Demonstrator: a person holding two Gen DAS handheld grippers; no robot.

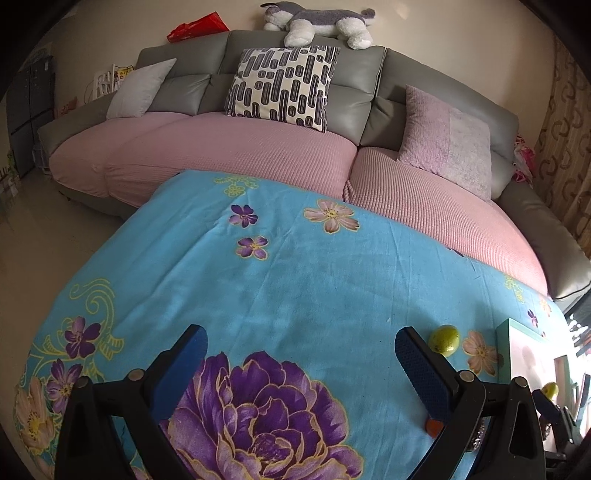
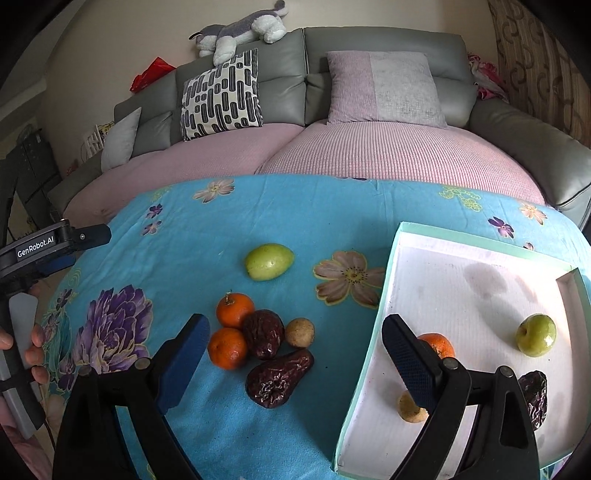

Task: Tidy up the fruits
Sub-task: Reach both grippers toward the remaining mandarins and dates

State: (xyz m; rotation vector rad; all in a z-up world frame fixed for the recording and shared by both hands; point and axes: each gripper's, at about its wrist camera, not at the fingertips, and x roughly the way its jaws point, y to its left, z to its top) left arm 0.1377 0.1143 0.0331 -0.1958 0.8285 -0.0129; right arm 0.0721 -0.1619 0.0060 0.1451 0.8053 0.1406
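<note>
Blue cloth [image 2: 332, 206] | tray [image 2: 373, 350] edge rt | both claws wide, empty

Colours and patterns we see across both wrist views

We note a turquoise cloth [image 2: 325, 221] printed with purple and pink flowers, a white tray [image 2: 391, 266] with a mint-green rim, two orange tangerines [image 2: 235, 309], dark maroon wrinkled dates [image 2: 263, 333], a yellow-green fruit [image 2: 269, 261], a tan small fruit [image 2: 299, 332]; grey sofa [image 2: 280, 70] with pink ribbed seat covers, black-and-white dash-patterned cushion [image 2: 221, 96], grey-white plush dog [image 2: 240, 31].
</note>
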